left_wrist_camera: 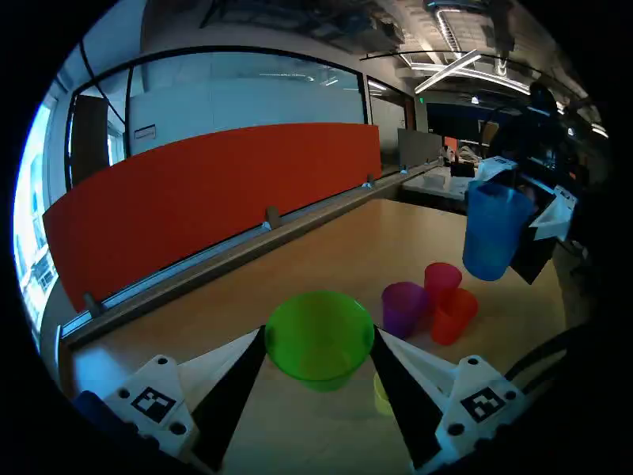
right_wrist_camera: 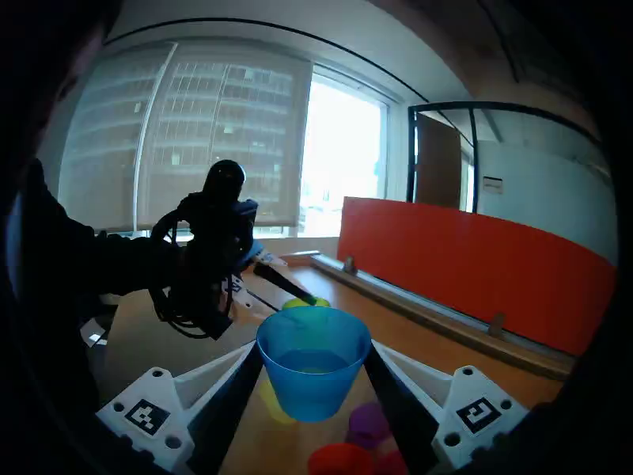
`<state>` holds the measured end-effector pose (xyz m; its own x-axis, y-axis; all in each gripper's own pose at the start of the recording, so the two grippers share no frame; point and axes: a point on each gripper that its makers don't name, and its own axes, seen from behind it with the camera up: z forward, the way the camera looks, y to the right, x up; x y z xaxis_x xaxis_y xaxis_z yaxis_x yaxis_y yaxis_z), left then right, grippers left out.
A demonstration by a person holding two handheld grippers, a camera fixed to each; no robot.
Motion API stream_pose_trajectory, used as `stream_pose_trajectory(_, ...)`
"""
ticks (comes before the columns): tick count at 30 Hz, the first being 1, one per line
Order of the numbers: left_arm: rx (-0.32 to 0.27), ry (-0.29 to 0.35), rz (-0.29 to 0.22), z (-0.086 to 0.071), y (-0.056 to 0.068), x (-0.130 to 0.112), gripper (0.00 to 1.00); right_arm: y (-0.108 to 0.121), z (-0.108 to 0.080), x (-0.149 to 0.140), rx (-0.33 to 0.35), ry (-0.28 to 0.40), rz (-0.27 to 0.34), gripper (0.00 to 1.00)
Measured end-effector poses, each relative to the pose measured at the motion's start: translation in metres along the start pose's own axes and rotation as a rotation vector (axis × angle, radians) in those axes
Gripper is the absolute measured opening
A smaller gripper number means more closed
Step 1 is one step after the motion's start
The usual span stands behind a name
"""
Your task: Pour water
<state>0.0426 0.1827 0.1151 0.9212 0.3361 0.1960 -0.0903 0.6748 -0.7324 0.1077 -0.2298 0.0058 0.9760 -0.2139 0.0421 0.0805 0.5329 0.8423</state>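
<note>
Partly hidden yellow cup [left_wrist_camera: 381,396], green cup [left_wrist_camera: 320,340], blue cup [right_wrist_camera: 313,384]

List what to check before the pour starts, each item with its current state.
1. Left gripper grips green cup on both sides: ok.
2. Right gripper grips blue cup on both sides: ok.
3. Water in the blue cup: ok.
4. Green cup upright, mouth up: ok.
5. Blue cup over the green cup: not ok; in the left gripper view it hangs apart, off to the right.
6. Purple cup, pink cup and orange cup clear of the pour path: cannot tell.
</note>
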Motion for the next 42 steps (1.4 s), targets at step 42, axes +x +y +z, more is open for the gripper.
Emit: stream_pose_trajectory(42,0.052,0.356,-0.064,-0.091,0.023,0.101,0.90,0.001,-0.003,0.014,-0.021,-0.003,-0.021,0.90)
